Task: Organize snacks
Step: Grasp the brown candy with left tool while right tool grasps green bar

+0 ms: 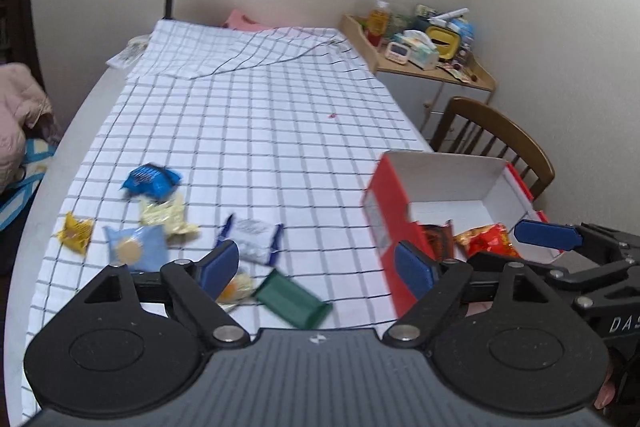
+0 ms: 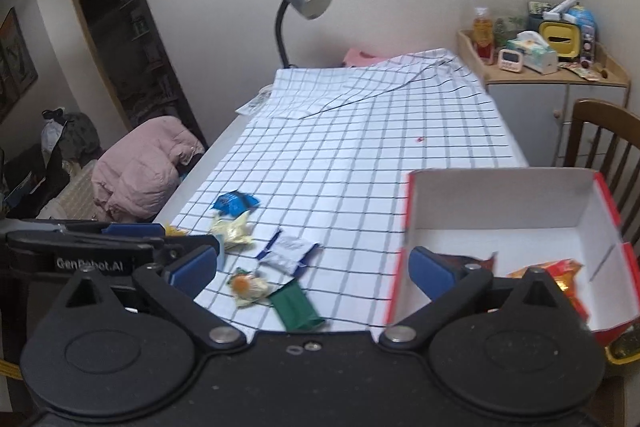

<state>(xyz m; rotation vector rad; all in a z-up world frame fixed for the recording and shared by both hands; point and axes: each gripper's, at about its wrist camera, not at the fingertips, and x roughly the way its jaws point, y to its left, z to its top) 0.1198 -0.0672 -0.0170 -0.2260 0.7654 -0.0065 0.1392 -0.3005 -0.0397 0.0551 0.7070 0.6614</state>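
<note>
We see a red box [image 2: 504, 203] with a white inside lying open on the checked cloth, an orange packet [image 2: 560, 273] and a dark wrapper [image 2: 466, 261] in it. Beside it lie loose snacks: a green bar [image 1: 292, 297], a white packet [image 1: 252, 239], a blue packet [image 1: 150, 181].

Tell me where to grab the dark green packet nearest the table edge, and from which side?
Pinch the green packet across its narrow width, near the middle, coming down from above. It lies flat on the checked cloth, long and slim. Mind the orange-and-white wrapper against its far left corner. The left gripper looks closest, jaws open and empty.
</note>
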